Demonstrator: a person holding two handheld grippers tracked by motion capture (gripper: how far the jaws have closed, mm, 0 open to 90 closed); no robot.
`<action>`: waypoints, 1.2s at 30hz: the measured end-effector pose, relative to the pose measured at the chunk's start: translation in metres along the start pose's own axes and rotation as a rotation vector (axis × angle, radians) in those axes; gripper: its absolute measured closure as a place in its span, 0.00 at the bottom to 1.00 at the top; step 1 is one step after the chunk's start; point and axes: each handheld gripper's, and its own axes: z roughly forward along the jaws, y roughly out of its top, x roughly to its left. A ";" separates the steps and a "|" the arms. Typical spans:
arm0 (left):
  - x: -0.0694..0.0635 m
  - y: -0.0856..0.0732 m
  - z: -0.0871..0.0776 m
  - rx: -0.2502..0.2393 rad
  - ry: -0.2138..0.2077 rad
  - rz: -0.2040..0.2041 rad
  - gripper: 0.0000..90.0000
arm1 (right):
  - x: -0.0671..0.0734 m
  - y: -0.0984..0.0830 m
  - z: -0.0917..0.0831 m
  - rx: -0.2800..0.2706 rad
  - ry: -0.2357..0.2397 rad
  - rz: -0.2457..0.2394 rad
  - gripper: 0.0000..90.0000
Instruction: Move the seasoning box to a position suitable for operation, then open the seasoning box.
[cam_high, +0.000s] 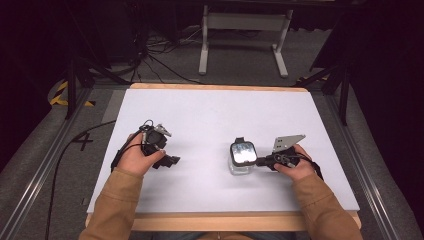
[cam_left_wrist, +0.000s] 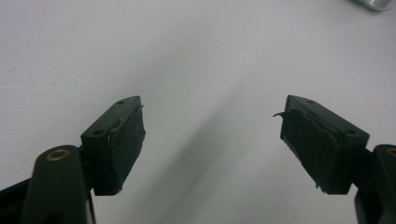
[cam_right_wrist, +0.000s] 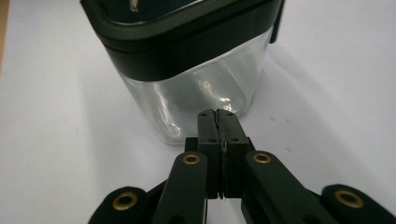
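A clear square jar (cam_high: 242, 159) with a black-rimmed lid stands right of the white table's middle. In the right gripper view the jar (cam_right_wrist: 187, 70) rises just beyond my right gripper (cam_right_wrist: 217, 114), whose jaws are shut flat together with nothing between them. The tips point at the jar's lower wall; I cannot tell whether they touch it. In the high view the right gripper (cam_high: 260, 161) lies at the jar's right side, held in the person's right hand. My left gripper (cam_high: 172, 161) rests at the table's left, a good way from the jar. Its jaws (cam_left_wrist: 212, 112) stand wide open over bare table.
The white tabletop (cam_high: 215, 115) has a wooden edge at front and back. Metal rails (cam_high: 45, 165) run along both sides on the grey floor. Beyond the far edge stand a white frame (cam_high: 245, 35), loose cables and black tripod legs. A shiny bit (cam_left_wrist: 373, 3) shows far off in the left gripper view.
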 end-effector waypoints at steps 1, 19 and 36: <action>0.000 0.002 0.002 -0.007 -0.011 0.005 0.25 | 0.001 0.000 0.001 0.003 0.002 -0.003 1.00; -0.014 0.018 0.001 -0.068 -0.081 0.065 0.41 | 0.005 0.003 -0.013 -0.004 -0.053 0.023 0.98; -0.037 0.072 0.001 -0.322 -0.230 0.069 0.60 | 0.008 0.008 -0.055 -0.071 -0.140 0.073 0.96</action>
